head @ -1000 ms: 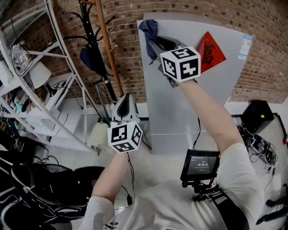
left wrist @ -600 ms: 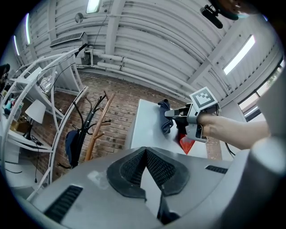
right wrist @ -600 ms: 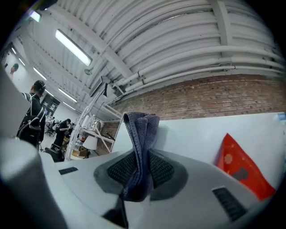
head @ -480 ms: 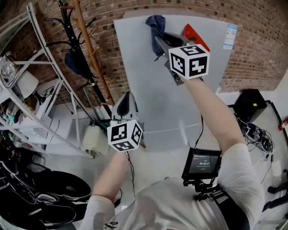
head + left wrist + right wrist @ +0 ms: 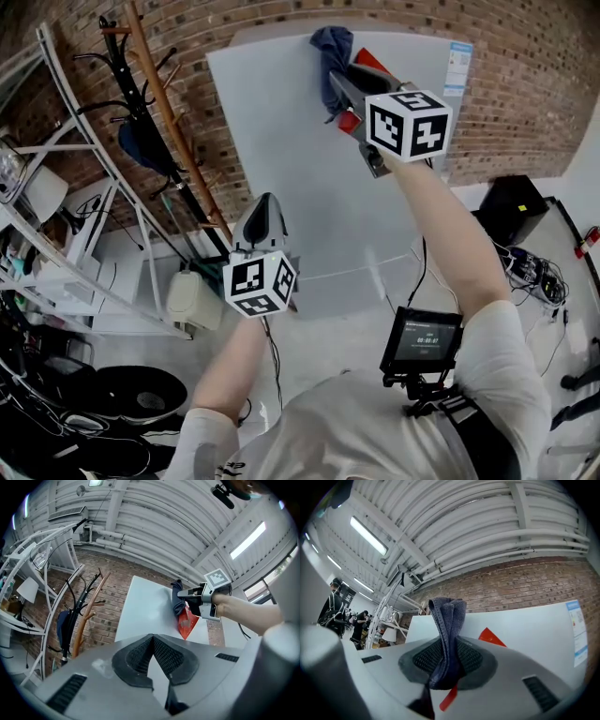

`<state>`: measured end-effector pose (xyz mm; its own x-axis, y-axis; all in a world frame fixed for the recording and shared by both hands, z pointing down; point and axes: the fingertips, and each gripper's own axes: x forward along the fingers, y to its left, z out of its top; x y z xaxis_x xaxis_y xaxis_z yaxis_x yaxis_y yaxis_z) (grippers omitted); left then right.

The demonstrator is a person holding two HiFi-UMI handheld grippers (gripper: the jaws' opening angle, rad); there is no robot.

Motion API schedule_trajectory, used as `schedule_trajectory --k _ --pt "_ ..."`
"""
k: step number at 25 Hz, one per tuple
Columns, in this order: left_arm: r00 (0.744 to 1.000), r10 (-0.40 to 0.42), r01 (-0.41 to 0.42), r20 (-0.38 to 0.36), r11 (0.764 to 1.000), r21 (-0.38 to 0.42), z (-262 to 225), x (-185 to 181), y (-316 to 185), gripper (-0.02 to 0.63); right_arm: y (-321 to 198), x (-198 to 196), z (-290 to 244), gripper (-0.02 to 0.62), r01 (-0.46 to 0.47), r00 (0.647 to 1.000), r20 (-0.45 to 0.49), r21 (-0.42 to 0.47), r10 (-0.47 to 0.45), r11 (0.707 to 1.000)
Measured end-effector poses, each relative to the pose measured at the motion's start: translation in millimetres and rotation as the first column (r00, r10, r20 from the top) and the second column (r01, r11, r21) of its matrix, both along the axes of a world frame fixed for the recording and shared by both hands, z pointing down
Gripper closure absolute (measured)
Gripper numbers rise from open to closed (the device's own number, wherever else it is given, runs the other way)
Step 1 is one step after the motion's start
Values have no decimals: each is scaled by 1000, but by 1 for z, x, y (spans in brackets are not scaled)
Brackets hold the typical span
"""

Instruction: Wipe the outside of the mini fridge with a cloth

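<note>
Head view, looking steeply down: a person w/ a two-jaw gripper in each hand stands facing a pale grey mini fridge (image 5: 281, 150) set against a brick wall (image 5: 525, 84).

R gripper (image 5: 339, 86) is raised to the upper part of the fridge front. Its jaws are clamped on a dark blue cloth (image 5: 330, 52). In the right gripper view the cloth (image 5: 447, 620) stands up in a folded bunch from between the pads. It hangs near the fridge's top edge and prob. touches the door, though contact isn't clear. A red triangular sticker (image 5: 349, 120) shows just behind the R gripper, and a white-and-blue label (image 5: 457, 70) sits at the door's top right corner.

L gripper (image 5: 262, 214) is held lower, in front of the fridge's lower left part, well apart from the cloth. Its jaws are closed tip to tip w/ nothing between them.

Left of the fridge: a wooden coat rack (image 5: 159, 122) and a white shelf frame (image 5: 66, 187).
</note>
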<state>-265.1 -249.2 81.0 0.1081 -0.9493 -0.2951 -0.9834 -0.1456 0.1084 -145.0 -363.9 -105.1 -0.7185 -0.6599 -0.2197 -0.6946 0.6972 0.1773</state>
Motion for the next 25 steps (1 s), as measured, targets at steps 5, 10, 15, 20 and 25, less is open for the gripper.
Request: schedule_trajectory --k 5,10,15,20,25 --pt "999 36 -36 13 999 -12 5 21 -14 603 4 38 -11 508 15 998 61 -16 -14 1000" --pt "997 74 -73 14 997 -28 9 43 -28 603 -8 76 -14 508 -32 997 63 -28 34 999" --pt "995 97 -97 9 995 -34 9 60 -41 603 -39 108 1 508 -94 995 37 -77 97 993" --pt "993 117 -117 12 993 -23 4 74 -53 603 -57 149 1 508 -154 986 57 -88 159 984" --pt "990 141 -141 14 990 -24 5 90 -64 603 -70 194 3 508 -220 970 81 -95 228 971"
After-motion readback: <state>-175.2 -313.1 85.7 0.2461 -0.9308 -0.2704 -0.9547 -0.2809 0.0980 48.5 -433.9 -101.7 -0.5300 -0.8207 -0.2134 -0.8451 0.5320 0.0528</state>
